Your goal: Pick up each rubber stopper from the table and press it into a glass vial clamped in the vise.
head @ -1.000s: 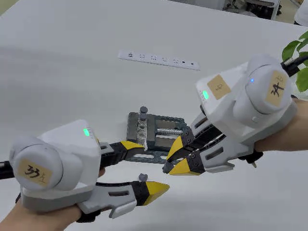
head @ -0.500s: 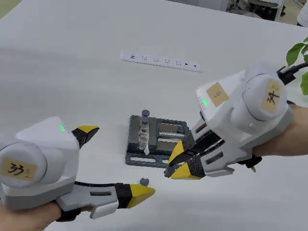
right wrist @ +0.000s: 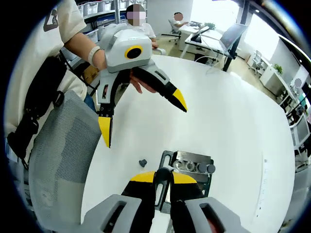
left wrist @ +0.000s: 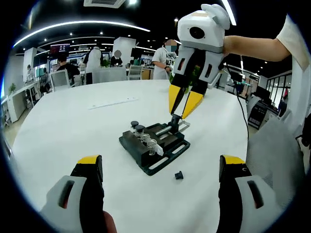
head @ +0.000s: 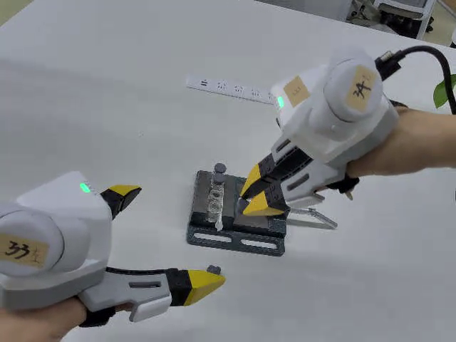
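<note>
White counter (head: 85, 107), one, carrying everything.

Tongs, two.
- Left gripper (head: 170, 235): tongs spread wide, nothing between them. It sits low, short of the vise, with the jaws pointing toward it.
- Right gripper (head: 244, 203): tongs nearly closed, pinching a small dark round piece at the tips. This reads as a rubber stopper (right wrist: 163, 173). In the head view the tips sit over the vise, just beside the row of vials on the screw side. In the left gripper view they hang above the screw end. Cannot tell if they touch anything.

Vise (head: 235, 239), one: dark, on a slotted base plate, flat on the counter near its middle.

Power strip (head: 231, 90), one: white, lying flat, well beyond the vise.

Glass vials (left wrist: 151, 141): four by my count, upright in a single row clamped between the vise jaws.
- Two at one end are capped with dark stoppers (left wrist: 134, 124).
- The other two look clear and open at the top.

Stoppers, four counted.
- Two are seated in vials.
- One is in the right tongs.
- One loose stopper (left wrist: 179, 175) lies on the counter near the vise base. In the head view it is just beside the tip of the left gripper's lower jaw, and I cannot tell whether they touch.
</note>
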A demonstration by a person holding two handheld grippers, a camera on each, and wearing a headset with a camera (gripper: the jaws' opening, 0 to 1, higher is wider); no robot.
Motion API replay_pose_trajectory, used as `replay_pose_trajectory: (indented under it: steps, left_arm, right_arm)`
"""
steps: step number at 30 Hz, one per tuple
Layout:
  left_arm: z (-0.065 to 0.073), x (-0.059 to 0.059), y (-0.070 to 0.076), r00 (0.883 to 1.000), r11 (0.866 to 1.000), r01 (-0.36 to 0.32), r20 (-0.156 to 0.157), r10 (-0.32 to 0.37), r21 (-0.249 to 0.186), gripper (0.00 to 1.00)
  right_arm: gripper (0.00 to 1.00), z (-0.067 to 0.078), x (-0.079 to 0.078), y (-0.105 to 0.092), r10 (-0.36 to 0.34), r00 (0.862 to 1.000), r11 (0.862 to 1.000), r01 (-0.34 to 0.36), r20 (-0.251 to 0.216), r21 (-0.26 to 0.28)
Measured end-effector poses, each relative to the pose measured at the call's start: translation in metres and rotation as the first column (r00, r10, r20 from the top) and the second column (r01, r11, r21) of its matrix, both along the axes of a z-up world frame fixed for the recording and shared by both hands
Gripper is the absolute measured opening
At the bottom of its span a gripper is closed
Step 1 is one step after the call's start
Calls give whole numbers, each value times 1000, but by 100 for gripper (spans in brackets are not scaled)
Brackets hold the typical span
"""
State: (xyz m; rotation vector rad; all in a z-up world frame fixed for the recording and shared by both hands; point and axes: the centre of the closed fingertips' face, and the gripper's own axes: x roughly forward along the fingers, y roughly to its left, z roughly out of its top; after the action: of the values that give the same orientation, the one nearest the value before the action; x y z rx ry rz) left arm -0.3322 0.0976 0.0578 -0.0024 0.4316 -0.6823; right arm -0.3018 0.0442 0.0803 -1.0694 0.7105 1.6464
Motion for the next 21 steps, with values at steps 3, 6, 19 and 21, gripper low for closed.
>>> replay_pose_trajectory:
  steps: [3, 6, 19, 21]
  left_arm:
    - [0, 1, 1, 1000, 1000, 2, 1, -2, 3, 99]
    - [2, 2, 1, 1000, 1000, 0, 1, 0, -8, 99]
    - [1, 5, 5, 1000, 1000, -25, -6, 25, -18, 99]
    - [1, 4, 5, 999, 999, -32, -8, 32, -22, 99]
  right_arm:
    - [6, 0, 14, 8, 8, 1000, 1000, -8, 15, -14]
    - [6, 0, 18, 13, 33, 999, 999, -32, 20, -34]
    - [5, -21, 33, 19, 181, 980, 972, -165, 82, -166]
    - [5, -24, 32, 21, 191, 979, 970, -178, 69, -167]
